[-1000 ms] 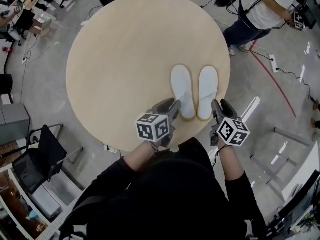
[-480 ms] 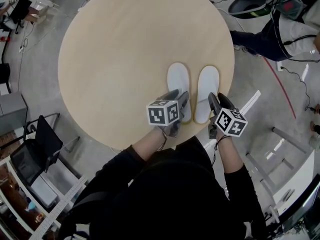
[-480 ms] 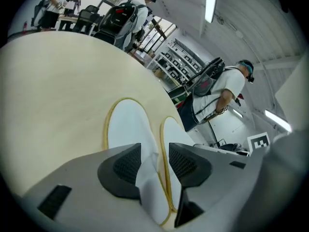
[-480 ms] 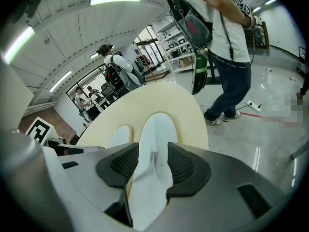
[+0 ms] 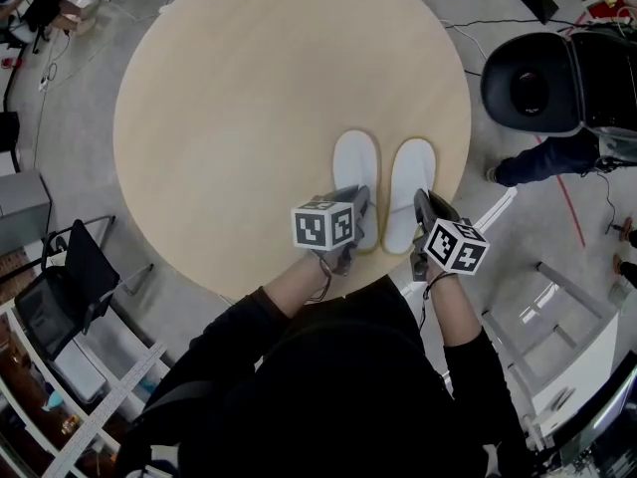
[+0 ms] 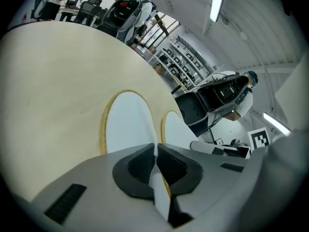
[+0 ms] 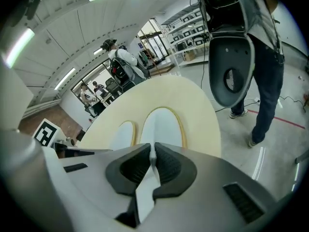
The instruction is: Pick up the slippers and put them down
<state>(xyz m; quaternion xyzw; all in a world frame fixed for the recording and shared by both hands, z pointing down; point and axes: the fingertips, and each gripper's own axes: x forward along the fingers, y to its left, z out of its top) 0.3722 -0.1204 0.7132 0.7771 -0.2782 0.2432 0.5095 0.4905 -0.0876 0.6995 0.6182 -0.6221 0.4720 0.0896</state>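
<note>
Open bench (image 5: 229,108) spreads left of and beyond the left slipper (image 5: 354,172) and right slipper (image 5: 410,182), which lie side by side by its near right edge. Past that edge a black chair (image 5: 532,83) and a person's leg (image 5: 532,162) block the way.

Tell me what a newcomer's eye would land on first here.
Two white slippers, the left slipper and right slipper, lie side by side near the closer edge of a big round table. The left gripper and right gripper are each closing their jaws on the near end of a slipper, white fabric pinched between them.
</note>
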